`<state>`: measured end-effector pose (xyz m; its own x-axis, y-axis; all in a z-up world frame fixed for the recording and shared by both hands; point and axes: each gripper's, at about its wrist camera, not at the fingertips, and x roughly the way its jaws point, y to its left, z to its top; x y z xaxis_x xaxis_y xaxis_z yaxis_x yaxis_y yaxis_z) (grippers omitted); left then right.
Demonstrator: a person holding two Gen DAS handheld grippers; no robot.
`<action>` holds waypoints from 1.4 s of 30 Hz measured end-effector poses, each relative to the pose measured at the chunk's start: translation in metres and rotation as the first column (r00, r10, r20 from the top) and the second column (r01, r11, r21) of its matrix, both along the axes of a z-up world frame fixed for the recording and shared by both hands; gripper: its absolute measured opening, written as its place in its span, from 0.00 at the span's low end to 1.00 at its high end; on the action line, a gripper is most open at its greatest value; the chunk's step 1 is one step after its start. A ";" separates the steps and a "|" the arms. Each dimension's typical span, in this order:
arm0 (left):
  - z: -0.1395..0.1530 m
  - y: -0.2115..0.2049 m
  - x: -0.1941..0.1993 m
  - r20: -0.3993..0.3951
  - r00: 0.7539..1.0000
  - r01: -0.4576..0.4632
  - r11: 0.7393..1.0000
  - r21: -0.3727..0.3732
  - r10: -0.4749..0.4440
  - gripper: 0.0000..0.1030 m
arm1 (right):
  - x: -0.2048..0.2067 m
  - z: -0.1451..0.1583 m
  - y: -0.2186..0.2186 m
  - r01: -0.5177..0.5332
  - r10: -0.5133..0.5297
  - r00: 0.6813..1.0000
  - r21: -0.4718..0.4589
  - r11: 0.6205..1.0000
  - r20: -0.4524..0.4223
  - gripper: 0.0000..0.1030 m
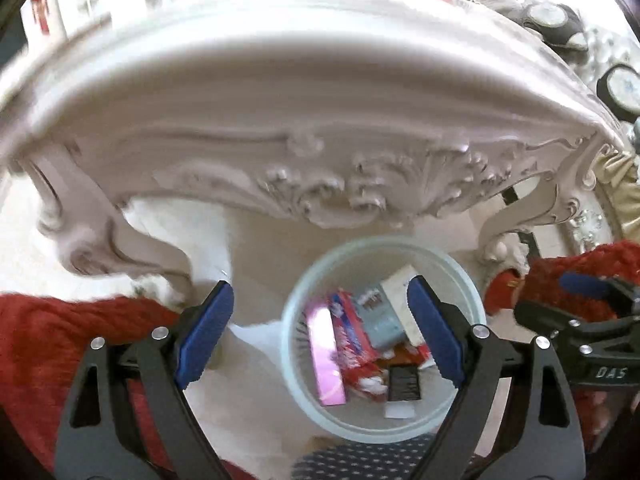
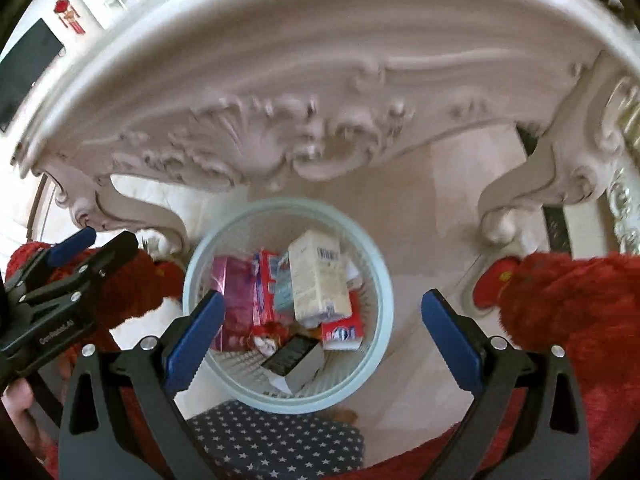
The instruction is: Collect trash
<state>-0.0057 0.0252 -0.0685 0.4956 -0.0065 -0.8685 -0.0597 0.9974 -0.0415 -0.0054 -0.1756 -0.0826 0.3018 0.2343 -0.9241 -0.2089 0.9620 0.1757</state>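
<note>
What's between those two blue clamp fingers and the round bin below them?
Nothing. In the right wrist view the right gripper hangs open above the bin, its boxes lying loose inside.

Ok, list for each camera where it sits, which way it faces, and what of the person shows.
Left wrist: on the left gripper, looking steeply down past its open blue fingers at the pale bin below the carved white table; red fuzzy sleeves show.
Right wrist: on the right gripper, also open, looking down into the same bin; red sleeves and a starred garment show.
Shared: bin, boxes inside, table, and each view shows the other gripper.
</note>
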 end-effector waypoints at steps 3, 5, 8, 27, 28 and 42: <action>0.019 0.000 0.000 0.018 1.000 0.010 0.999 -0.037 -0.010 0.84 | -0.004 0.019 0.003 -0.004 0.005 0.998 -0.008 1.000 0.056 0.92; 0.028 0.001 0.000 0.018 1.000 0.010 0.997 -0.072 -0.009 0.84 | -0.004 0.027 0.005 -0.010 0.011 0.997 -0.013 1.000 0.078 0.92; 0.042 -0.001 -0.001 0.036 0.999 0.001 0.998 -0.066 0.001 0.84 | -0.006 0.038 0.006 -0.019 0.020 0.995 -0.013 1.000 0.098 0.92; 0.076 -0.006 -0.012 0.110 0.994 0.000 1.000 -0.030 0.003 0.84 | -0.010 0.058 0.016 -0.051 0.061 0.980 -0.060 0.997 0.187 0.92; 0.076 -0.007 -0.012 0.112 0.994 0.000 1.000 -0.023 0.003 0.84 | -0.010 0.058 0.016 -0.051 0.061 0.981 -0.060 0.997 0.186 0.92; 0.076 -0.009 -0.008 0.112 0.994 0.000 1.000 0.021 -0.002 0.84 | -0.003 0.051 0.006 -0.034 0.037 0.984 -0.022 0.999 0.172 0.92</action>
<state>-0.0142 0.0167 0.0076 0.5895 0.0103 -0.8077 -0.0546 0.9981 -0.0271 -0.0085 -0.1693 -0.0316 0.4487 0.2306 -0.8634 -0.2684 0.9563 0.1159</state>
